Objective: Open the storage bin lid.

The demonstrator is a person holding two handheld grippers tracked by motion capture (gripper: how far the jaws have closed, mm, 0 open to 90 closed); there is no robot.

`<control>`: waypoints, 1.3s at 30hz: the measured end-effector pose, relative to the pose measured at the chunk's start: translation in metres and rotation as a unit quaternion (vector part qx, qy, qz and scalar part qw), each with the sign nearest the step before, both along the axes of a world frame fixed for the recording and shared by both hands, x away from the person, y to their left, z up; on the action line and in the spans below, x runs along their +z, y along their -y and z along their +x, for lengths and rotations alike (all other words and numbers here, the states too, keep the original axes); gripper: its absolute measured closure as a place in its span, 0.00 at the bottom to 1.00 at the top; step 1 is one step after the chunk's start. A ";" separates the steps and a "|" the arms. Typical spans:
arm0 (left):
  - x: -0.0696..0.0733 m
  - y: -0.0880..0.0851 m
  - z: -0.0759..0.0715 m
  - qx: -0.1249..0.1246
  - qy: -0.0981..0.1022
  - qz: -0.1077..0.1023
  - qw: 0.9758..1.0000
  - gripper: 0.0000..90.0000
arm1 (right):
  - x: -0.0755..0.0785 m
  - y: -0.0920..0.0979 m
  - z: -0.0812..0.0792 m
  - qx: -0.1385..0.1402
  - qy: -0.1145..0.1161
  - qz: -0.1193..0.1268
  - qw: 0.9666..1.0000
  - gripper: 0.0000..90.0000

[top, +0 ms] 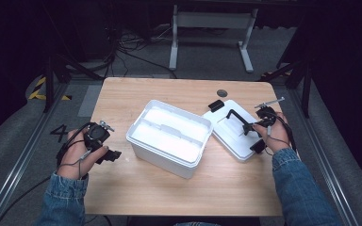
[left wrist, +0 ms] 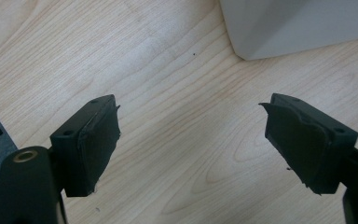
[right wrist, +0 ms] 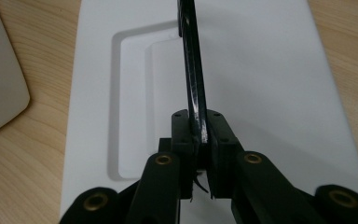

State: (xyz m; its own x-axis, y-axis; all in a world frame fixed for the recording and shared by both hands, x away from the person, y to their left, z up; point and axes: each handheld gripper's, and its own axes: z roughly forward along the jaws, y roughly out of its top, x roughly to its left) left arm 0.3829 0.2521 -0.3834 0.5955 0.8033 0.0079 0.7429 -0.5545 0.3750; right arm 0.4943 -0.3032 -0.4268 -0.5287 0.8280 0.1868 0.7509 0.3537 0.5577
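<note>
An open white box (top: 169, 134) stands in the middle of the wooden table (top: 136, 94). Its white lid (top: 233, 136) lies flat just to the right of it, with a black handle (top: 237, 117) raised on top. My right gripper (top: 255, 125) is shut on that handle. In the right gripper view the thin black handle (right wrist: 192, 70) stands on edge between the closed jaws of the right gripper (right wrist: 199, 133), above the lid (right wrist: 270, 74). My left gripper (top: 113, 154) rests at the table's left, open and holding nothing. In its own view the left gripper (left wrist: 191, 140) hangs over bare wood.
A corner of the white box (left wrist: 298, 23) lies ahead of the left gripper. A small black block (top: 215, 104) sits at the lid's far edge, near a round cable hole (top: 222, 92). The box side (right wrist: 0, 84) lies left of the lid. Cables and a desk frame (top: 212, 28) are beyond the table.
</note>
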 end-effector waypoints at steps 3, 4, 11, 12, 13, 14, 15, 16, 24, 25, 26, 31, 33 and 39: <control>0.000 0.000 0.000 0.002 -0.001 0.001 1.000 0.21 | -0.001 0.003 0.000 -0.007 -0.001 0.013 1.000 0.93; 0.000 0.000 0.000 0.002 -0.002 0.001 1.000 0.21 | -0.002 0.003 0.000 -0.008 -0.002 0.014 1.000 0.92; -0.001 -0.002 0.000 0.001 0.001 0.002 1.000 0.20 | 0.000 0.007 -0.001 -0.031 0.041 0.007 0.999 0.63; -0.001 -0.002 0.000 0.001 0.001 0.002 1.000 0.20 | 0.000 0.007 -0.001 -0.031 0.041 0.007 0.999 0.63; -0.002 -0.002 -0.001 0.000 -0.001 0.002 1.000 0.20 | 0.003 0.007 -0.002 -0.034 0.059 0.003 0.998 0.59; -0.002 -0.002 -0.001 0.000 -0.001 0.002 1.000 0.21 | 0.003 0.007 -0.002 -0.034 0.059 0.003 0.998 0.59; -0.002 -0.002 -0.001 0.000 -0.001 0.002 1.000 0.21 | 0.004 0.007 -0.003 -0.034 0.062 0.002 0.998 0.59; -0.002 -0.003 -0.002 0.005 -0.004 0.001 1.000 0.21 | 0.007 0.007 -0.004 -0.036 0.067 0.002 0.997 0.58; -0.001 -0.005 -0.005 0.006 0.002 0.002 1.000 0.20 | 0.032 0.000 -0.022 -0.019 0.102 0.024 0.994 0.57; -0.001 -0.005 -0.006 0.007 0.001 0.002 1.000 0.21 | 0.039 -0.004 -0.029 -0.010 0.107 0.032 0.994 0.57; -0.001 -0.006 -0.006 0.006 0.000 0.003 1.000 0.21 | 0.039 -0.004 -0.029 -0.010 0.107 0.032 0.994 0.57; 0.000 -0.006 -0.007 0.006 0.003 0.002 1.000 0.21 | 0.053 -0.016 -0.046 0.017 0.110 0.042 0.993 0.54; 0.000 -0.006 -0.007 0.005 0.003 0.003 1.000 0.20 | 0.058 -0.021 -0.055 0.029 0.115 0.043 0.992 0.52; 0.001 -0.005 -0.007 0.009 0.006 -0.005 1.000 0.21 | 0.066 -0.033 -0.078 0.061 0.114 0.047 0.990 0.49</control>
State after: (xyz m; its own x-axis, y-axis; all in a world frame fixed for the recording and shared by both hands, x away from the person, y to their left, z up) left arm 0.3755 0.2571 -0.3821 0.5813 0.8137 0.0075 0.7479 -0.5379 0.3890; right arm 0.4168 -0.2702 -0.3603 -0.6616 0.7397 0.1230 0.5556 0.3734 0.7429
